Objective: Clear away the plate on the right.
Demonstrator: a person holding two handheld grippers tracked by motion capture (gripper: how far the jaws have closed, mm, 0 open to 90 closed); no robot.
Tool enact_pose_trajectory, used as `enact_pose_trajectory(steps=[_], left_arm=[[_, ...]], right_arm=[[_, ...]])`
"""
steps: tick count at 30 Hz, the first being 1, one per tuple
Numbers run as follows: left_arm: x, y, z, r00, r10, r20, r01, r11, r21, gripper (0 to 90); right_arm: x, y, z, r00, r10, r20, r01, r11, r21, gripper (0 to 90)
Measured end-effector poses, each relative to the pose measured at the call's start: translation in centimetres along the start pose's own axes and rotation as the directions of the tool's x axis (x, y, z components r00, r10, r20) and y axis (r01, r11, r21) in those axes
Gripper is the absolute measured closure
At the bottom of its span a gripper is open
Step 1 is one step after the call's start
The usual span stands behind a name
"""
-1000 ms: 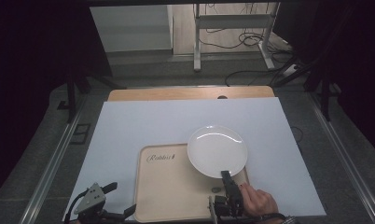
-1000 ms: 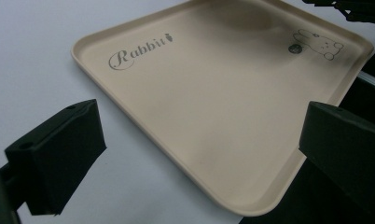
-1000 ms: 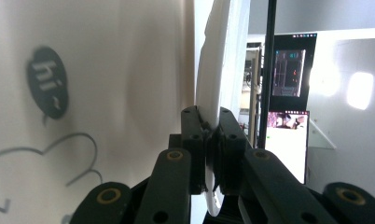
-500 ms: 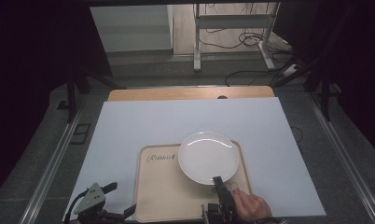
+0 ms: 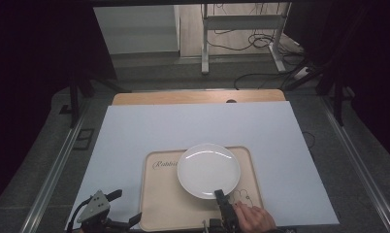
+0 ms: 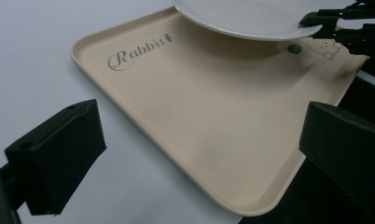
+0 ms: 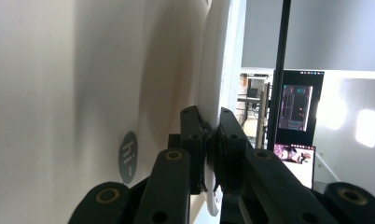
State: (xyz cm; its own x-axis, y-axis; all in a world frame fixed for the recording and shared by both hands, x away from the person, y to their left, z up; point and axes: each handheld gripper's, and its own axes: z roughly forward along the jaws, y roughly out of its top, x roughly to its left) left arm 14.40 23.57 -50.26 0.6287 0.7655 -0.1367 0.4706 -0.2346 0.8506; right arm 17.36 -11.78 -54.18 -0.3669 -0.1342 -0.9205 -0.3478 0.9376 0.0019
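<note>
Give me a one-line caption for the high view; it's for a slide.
Right gripper clamps the near rim of a white plate over a beige tray.

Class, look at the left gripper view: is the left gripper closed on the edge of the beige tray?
No, the left gripper stands open, its jaws wide apart above the tray and touching nothing.

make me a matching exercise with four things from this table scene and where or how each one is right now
Things:
1. plate
2. tray
3. left gripper
4. right gripper

States:
A. jaws open, holding nothing, beside the tray's near left corner
B. beige, flat on the white sheet, with "Rabbit" printed on it
C. white, pinched at its near rim, above the tray
D. shut on the plate's rim

Pairs: 1-C, 2-B, 3-A, 4-D
</note>
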Motion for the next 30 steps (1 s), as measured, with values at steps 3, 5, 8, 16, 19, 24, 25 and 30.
enact_pose_trajectory(steps=[3, 5, 8, 16, 19, 24, 25, 30], left_arm=[[0.0, 0.0, 0.0, 1.0, 0.0, 0.0, 0.0, 1.0, 0.0, 0.0], [0.0, 0.0, 0.0, 1.0, 0.0, 0.0, 0.0, 1.0, 0.0, 0.0], [0.0, 0.0, 0.0, 1.0, 0.001, 0.001, -0.001, 1.0, 0.0, 0.0], [0.0, 0.0, 0.0, 1.0, 0.002, 0.002, -0.002, 1.0, 0.0, 0.0], [0.0, 0.0, 0.0, 1.0, 0.003, 0.005, -0.003, 1.0, 0.003, 0.0], [0.0, 0.0, 0.0, 1.0, 0.003, 0.005, -0.003, 1.0, 0.002, 0.0], [0.0, 0.0, 0.0, 1.0, 0.003, 0.005, -0.003, 1.0, 0.002, 0.0], [0.0, 0.0, 0.1, 1.0, 0.003, 0.006, -0.003, 1.0, 0.004, 0.0]], right_arm=[[0.1, 0.2, 0.1, 0.9999, -0.01, -0.007, 0.01, 1.0, -0.007, 84.2], [0.2, 0.4, 0.1, 0.9998, -0.011, -0.016, 0.011, 1.0, -0.005, 84.2], [0.4, 0.6, 0.3, 0.9997, -0.008, -0.023, 0.008, 1.0, -0.008, 84.2], [0.9, 1.2, 0.3, 0.9991, -0.043, 0.0, 0.043, 0.999, 0.017, 84.1], [0.9, 1.4, 0.4, 0.9991, -0.039, -0.015, 0.039, 0.999, 0.015, 84.6], [1.2, 1.6, 0.6, 0.9989, -0.038, -0.029, 0.038, 0.999, 0.003, 84.8], [1.2, 1.6, 0.6, 0.9989, -0.038, -0.029, 0.038, 0.999, 0.003, 84.8], [1.2, 1.6, 0.7, 0.9979, -0.034, -0.055, 0.035, 0.999, 0.009, 84.7]])
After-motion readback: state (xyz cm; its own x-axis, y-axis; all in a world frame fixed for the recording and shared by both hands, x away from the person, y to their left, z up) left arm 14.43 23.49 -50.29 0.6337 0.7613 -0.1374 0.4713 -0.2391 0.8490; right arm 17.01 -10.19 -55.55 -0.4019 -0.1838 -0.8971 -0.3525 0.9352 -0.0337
